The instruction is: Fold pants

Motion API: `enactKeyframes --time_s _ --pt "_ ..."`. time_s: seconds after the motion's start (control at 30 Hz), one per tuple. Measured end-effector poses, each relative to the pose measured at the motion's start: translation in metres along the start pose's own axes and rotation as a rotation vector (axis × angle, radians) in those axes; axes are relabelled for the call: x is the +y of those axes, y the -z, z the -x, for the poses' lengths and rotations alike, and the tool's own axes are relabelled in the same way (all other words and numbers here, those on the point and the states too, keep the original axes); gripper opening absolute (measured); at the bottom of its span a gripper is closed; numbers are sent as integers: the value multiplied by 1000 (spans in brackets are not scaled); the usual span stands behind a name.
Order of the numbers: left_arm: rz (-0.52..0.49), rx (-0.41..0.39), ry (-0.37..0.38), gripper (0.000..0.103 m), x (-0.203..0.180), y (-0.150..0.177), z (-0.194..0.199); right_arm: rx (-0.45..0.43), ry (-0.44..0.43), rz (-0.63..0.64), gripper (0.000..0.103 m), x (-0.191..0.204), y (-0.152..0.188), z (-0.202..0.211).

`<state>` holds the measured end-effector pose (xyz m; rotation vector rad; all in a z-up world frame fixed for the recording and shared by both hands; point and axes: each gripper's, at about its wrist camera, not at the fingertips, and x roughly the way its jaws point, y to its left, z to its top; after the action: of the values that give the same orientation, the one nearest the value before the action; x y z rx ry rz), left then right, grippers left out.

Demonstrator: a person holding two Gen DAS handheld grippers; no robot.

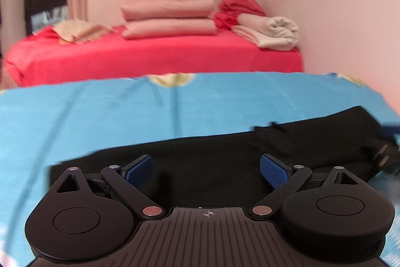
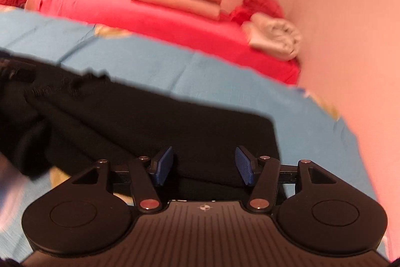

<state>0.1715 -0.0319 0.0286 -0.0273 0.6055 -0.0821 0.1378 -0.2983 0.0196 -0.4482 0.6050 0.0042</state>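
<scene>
Pants (image 1: 200, 157): 1 blk pair; 2 grippers, fingers (image 1: 273, 170) apart.

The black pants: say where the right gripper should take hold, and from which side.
Probably grip the pants at their squared end corner, just ahead of the open right gripper. Come from the near side, low over the blue sheet; that edge lies flat and free.
</scene>
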Motion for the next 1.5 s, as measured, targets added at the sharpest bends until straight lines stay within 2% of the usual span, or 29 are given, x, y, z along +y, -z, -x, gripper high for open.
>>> enactKeyframes --time_s 0.07,0.1,0.17,0.2,0.23,0.27,0.33,0.4,0.5,0.6,0.67,0.8,0.87,0.93,1.0,1.07,1.13,1.2,1.23,1.27,1.4,1.5 --pt "13 19 -32 103 15 5 5 -45 -19 -63 76 -1 -7 9" --pt "25 31 -45 103 23 9 7 -14 -30 -96 78 0 -9 3" --pt "50 55 -71 103 40 15 12 148 -50 -39 77 13 -7 -21" --pt "62 66 -79 103 49 18 16 94 -5 -1 77 20 -7 -15" --pt "72 71 -84 103 58 21 19 79 33 53 74 30 -11 -7" --pt "83 74 -93 103 68 24 23 65 57 93 71 39 -16 -2" --pt "108 92 -123 103 88 29 28 -17 71 161 72 62 -22 17" --pt "125 106 -164 103 106 34 32 -81 38 251 72 93 -25 37" --pt "170 111 -212 103 135 40 41 -158 -95 385 75 150 -22 68" --pt "251 120 -215 103 166 47 52 -207 -208 523 75 212 -13 86" --pt "294 126 -233 103 183 53 58 -224 -251 613 75 252 -7 88" --pt "346 126 -259 103 205 66 66 -250 -201 775 75 311 -6 69" --pt "390 125 -228 103 214 70 68 -235 -175 804 71 332 -12 53" --pt "418 107 -212 103 217 70 70 -250 -145 804 71 344 -22 42" --pt "433 99 -221 103 220 71 72 -219 -152 771 72 349 -36 26" --pt "451 95 -211 103 224 73 74 -218 -151 738 76 347 -39 14" --pt "468 85 -202 103 226 74 76 -203 -168 683 74 345 -46 2" --pt "477 81 -205 103 228 75 78 -154 -242 615 41 339 -54 -5" --pt "481 81 -203 103 230 75 78 -115 -292 573 31 336 -59 -7" --pt "484 81 -197 103 231 75 79 -100 -305 536 26 334 -63 -7" --pt "451 92 -135 103 225 74 74 -39 -416 352 21 304 -87 -5" --pt "344 141 -79 103 206 66 61 2 -506 200 20 273 -107 -4"
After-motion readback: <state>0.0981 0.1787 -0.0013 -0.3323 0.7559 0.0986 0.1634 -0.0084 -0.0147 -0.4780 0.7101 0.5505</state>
